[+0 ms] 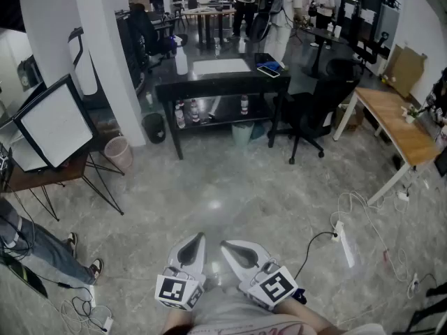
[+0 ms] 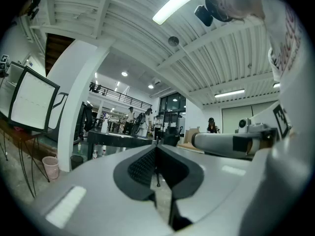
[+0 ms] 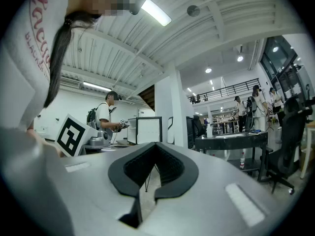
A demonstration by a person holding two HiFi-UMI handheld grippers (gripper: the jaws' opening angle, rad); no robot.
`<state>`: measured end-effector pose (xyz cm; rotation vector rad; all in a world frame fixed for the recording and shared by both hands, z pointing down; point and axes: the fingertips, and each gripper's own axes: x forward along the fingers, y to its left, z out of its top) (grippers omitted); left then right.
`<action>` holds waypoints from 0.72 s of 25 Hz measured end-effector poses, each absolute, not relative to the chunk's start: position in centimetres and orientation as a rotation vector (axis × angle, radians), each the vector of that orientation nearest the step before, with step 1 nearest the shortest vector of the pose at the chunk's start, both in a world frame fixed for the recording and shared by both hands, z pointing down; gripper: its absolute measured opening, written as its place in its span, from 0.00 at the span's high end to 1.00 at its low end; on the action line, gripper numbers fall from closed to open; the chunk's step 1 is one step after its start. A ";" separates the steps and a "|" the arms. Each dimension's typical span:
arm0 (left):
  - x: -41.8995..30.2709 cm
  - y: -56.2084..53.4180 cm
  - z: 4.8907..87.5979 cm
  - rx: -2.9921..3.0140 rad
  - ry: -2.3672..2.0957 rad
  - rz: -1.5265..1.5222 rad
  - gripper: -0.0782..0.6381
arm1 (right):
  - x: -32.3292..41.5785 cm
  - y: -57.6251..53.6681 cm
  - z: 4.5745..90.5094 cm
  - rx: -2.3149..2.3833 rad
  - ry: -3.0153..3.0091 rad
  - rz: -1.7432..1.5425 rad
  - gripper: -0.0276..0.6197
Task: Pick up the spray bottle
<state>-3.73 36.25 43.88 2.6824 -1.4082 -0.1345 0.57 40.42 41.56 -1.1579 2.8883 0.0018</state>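
The spray bottle (image 1: 181,56), white with a pale trigger head, stands upright on the left end of a black table (image 1: 209,84) far across the room. It also shows small and distant in the left gripper view as the spray bottle (image 2: 104,126), and in the right gripper view as the spray bottle (image 3: 209,130). My left gripper (image 1: 198,237) and right gripper (image 1: 227,245) are held side by side low in the head view, close to my body, pointing level at the table. Both have their jaws together with nothing between them; left gripper (image 2: 156,146), right gripper (image 3: 156,144).
A black office chair (image 1: 314,110) stands right of the table, a wooden desk (image 1: 398,128) farther right. A white panel on a stand (image 1: 52,124), a pink bin (image 1: 119,152) and a black bin (image 1: 154,126) are left. A power strip with cables (image 1: 344,243) lies on the floor; a person's legs (image 1: 35,246) are at left.
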 end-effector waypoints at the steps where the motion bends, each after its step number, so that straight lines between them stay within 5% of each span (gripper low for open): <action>1: -3.6 36.2 44.1 2.684 -1.401 -0.141 0.89 | 0.7 40.3 41.5 -1.157 2.887 -0.002 0.96; 18: -3.5 32.1 44.8 2.647 -1.442 -0.163 0.89 | 0.7 36.6 41.1 -1.038 2.868 -0.023 0.96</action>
